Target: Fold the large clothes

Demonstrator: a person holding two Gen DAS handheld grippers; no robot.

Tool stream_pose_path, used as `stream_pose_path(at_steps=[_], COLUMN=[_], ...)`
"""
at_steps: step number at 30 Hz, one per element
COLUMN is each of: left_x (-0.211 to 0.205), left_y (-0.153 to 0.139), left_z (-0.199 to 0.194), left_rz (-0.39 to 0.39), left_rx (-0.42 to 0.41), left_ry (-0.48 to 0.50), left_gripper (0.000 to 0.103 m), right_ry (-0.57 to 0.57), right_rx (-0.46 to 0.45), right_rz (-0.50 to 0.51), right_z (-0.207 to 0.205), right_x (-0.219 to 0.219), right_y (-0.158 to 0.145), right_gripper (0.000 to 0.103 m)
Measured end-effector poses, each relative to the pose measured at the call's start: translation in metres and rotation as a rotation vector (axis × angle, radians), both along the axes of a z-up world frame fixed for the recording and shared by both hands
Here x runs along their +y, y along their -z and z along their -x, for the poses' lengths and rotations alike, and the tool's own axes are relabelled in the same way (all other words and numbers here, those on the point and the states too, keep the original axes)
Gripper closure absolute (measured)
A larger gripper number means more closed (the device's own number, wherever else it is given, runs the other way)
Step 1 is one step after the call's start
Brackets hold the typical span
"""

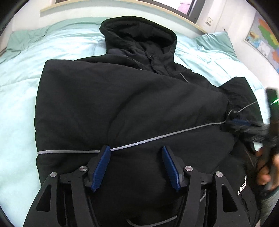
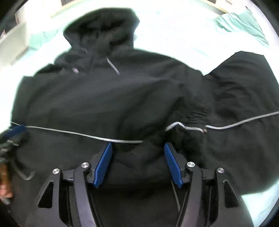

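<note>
A black hooded jacket (image 1: 122, 97) with a grey reflective stripe lies on the bed, hood at the far end, one sleeve folded across its front. It also shows in the right wrist view (image 2: 113, 97), blurred. My left gripper (image 1: 136, 150) is open and empty just above the jacket's lower front. My right gripper (image 2: 137, 146) is open and empty over the jacket near the folded sleeve's cuff (image 2: 195, 120). The right gripper shows blurred at the right edge of the left wrist view (image 1: 242, 124). The left gripper's blue tip shows at the left edge of the right wrist view (image 2: 15, 130).
The bed is covered with a pale blue-green quilt (image 1: 21, 83). A headboard (image 1: 122, 7) runs along the far side. A map (image 1: 261, 40) hangs on the wall at right. A hand (image 1: 265, 167) holds the right gripper.
</note>
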State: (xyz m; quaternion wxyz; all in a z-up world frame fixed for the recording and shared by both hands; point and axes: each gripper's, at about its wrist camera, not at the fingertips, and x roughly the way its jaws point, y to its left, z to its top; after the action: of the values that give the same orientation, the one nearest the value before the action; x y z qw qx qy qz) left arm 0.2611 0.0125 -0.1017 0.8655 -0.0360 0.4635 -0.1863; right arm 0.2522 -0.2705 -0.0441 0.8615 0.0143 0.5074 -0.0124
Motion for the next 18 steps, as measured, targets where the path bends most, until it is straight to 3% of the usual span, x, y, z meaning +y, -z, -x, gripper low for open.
stream_pose_path(at_steps=[3,6,10,13,18], left_x=[-0.004,-0.008,-0.015,-0.016,-0.013], left_y=[0.0,0.001,0.004,0.004,0.004], left_z=[0.0,0.001,0.002,0.003,0.001], left_rz=[-0.009,-0.033,-0.061,-0.072,-0.044], left_rx=[-0.01,-0.023,-0.047,-0.051,-0.034], left_ry=[0.001,0.007,0.008,0.017,0.027], left_gripper=[0.036,0.034,0.031,0.03,0.029], right_ry=[0.016,0.086,0.249,0.367,0.52], right_rx=[-0.121,-0.213,-0.257,-0.252,-0.196], right_rz=[-0.073,-0.068,-0.023,-0.013,-0.011], right_z=[0.034,0.064,0.077,0.077,0.064], right_x=[-0.032,-0.083,-0.164,-0.237,-0.331], right_y=[-0.055,-0.106,-0.139,-0.138,-0.111], right_gripper=[0.039,0.039,0.039,0.038,0.036])
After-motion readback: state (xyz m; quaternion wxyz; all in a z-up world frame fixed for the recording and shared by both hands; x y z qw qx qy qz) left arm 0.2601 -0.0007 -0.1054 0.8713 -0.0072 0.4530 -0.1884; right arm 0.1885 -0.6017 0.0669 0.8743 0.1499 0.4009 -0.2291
